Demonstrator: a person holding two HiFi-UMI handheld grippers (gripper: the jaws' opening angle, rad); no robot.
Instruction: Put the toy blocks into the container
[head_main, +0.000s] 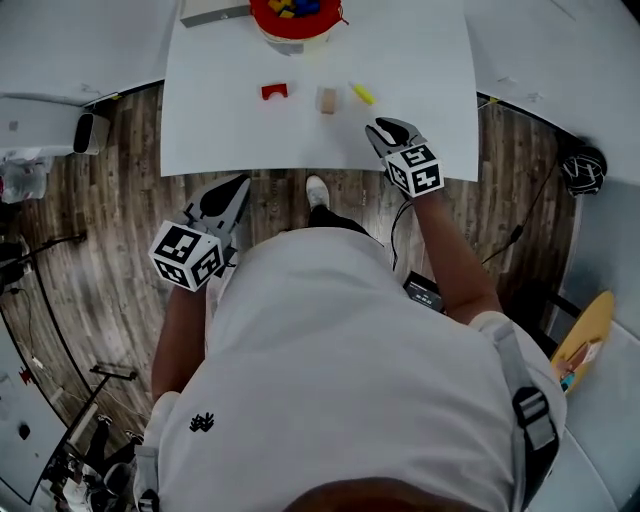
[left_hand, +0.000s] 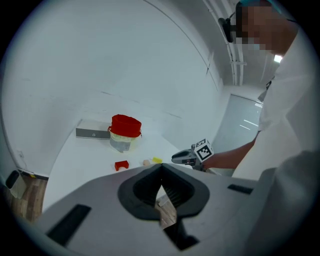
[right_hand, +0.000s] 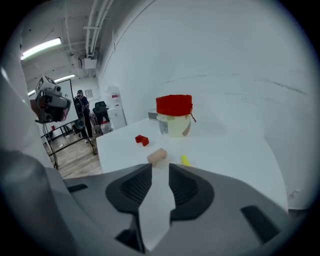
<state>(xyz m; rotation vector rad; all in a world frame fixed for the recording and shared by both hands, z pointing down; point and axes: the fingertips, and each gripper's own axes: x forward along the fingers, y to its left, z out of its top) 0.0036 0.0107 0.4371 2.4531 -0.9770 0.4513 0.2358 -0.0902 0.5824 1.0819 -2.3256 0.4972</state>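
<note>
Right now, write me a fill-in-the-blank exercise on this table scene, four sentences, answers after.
1. ___ toy blocks lie loose on the white table.
2. The beige block lies between the red arch block and the ___ block.
3. The container that already holds blocks has a ___ rim.
4. The right gripper has its jaws ___, with nothing between them.

Missing words: three; yellow; red; open.

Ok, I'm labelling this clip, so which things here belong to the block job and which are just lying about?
Part of the job:
red-rimmed container
red block
tan block
yellow block
white table they sit on

Just lying about:
grey box beside the container
dark round object off to the right
</note>
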